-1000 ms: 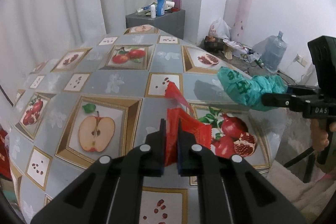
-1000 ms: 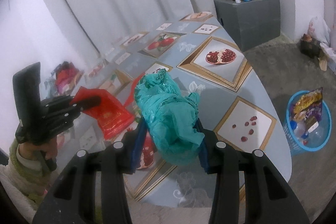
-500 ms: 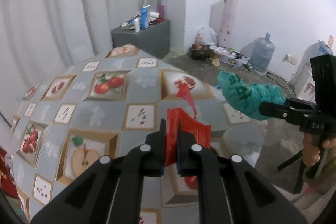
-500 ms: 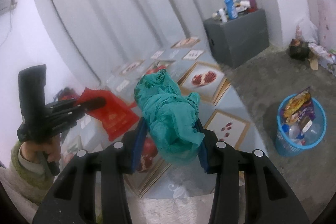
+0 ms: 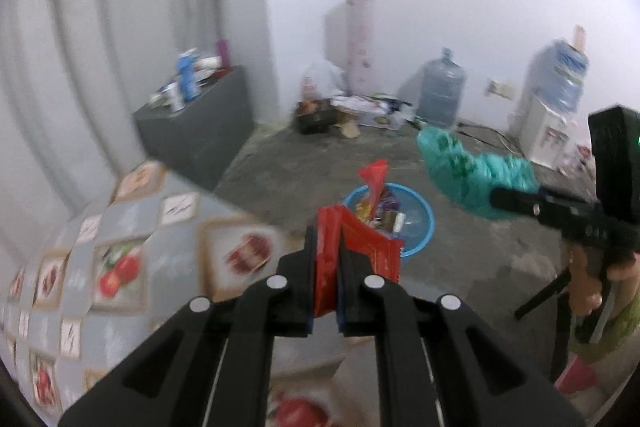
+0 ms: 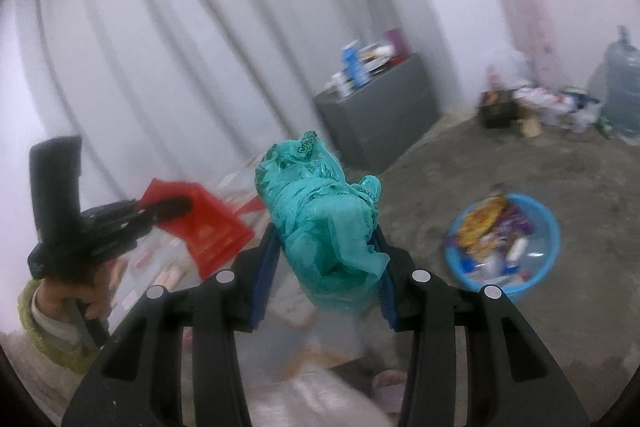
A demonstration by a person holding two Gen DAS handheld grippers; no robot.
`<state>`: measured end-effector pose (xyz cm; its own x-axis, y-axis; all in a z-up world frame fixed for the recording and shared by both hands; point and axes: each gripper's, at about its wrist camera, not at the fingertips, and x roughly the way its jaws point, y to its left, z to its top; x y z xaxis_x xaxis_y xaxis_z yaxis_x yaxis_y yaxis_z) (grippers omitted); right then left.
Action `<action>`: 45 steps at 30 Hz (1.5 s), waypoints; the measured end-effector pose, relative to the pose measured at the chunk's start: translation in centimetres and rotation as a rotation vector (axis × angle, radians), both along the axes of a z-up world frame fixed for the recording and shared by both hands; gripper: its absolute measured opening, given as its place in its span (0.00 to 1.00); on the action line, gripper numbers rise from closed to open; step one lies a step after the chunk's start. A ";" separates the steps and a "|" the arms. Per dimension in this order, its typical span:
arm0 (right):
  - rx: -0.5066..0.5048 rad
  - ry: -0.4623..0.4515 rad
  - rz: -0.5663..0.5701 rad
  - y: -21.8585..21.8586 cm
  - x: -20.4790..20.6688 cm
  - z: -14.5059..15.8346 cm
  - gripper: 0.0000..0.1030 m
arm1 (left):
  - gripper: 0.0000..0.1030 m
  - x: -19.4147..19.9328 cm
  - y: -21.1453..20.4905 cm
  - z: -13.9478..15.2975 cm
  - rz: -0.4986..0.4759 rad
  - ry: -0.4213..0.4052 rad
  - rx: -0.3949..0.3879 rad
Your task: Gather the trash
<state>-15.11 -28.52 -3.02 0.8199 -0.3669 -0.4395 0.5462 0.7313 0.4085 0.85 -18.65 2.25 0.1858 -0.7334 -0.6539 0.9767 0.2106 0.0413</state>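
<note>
Basin [image 5: 416, 227] sits on floor straight ahead of left gripper [image 5: 325, 275], clamped on red wrapper [image 5: 352, 247]; right gripper [image 6: 326, 267], clamped on green bag [image 6: 324, 223], has it off to its right

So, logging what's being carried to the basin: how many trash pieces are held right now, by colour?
Red wrapper: 1
Teal bag: 1
Total: 2, one in each hand-held gripper, left and right.

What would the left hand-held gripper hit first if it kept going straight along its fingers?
Probably the blue basin of trash on the floor. The left hand-held gripper, shut on the red wrapper, points toward it, with nothing visible between. Depth is hard to judge.
</note>
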 end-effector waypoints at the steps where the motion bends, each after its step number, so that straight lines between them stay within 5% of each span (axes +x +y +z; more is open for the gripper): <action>1: 0.001 0.007 -0.054 -1.6 -1.4 0.0 0.40 | 0.07 -0.5 -1.6 0.0 -0.033 0.004 0.008; 9: 0.114 0.121 -0.313 -11.3 -6.9 -3.7 0.40 | 0.07 -3.8 -13.6 -3.5 -0.235 0.072 0.137; 17: 0.294 0.235 -0.327 -18.9 -4.8 -11.0 0.40 | 0.07 -5.0 -25.9 -12.8 -0.304 0.127 0.423; 24: 0.417 0.276 -0.322 -24.8 -1.5 -15.5 0.44 | 0.09 -4.6 -33.0 -18.7 -0.302 0.104 0.544; 25: 0.420 0.275 -0.323 -25.3 -1.2 -15.8 0.48 | 0.12 -4.5 -34.0 -19.4 -0.305 0.123 0.544; 27: 0.450 0.286 -0.344 -26.9 -0.5 -17.2 0.63 | 0.52 -4.0 -35.3 -20.4 -0.269 0.145 0.545; 28: 0.482 0.286 -0.347 -27.6 -0.2 -18.4 0.65 | 0.58 -3.7 -35.7 -20.7 -0.243 0.144 0.530; 37: 0.498 0.266 -0.376 -27.1 -1.3 -18.8 0.65 | 0.62 -2.7 -34.3 -17.8 -0.224 0.170 0.424; 45: 0.256 0.247 -0.324 -21.5 -2.3 -9.8 0.65 | 0.67 0.2 -25.1 -5.0 -0.236 0.167 0.150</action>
<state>-17.36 -50.03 -12.83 0.5407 -0.4406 -0.7166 0.8329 0.4001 0.3824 1.03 -43.76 -2.76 -0.0963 -0.6363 -0.7654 0.9938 -0.0184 -0.1097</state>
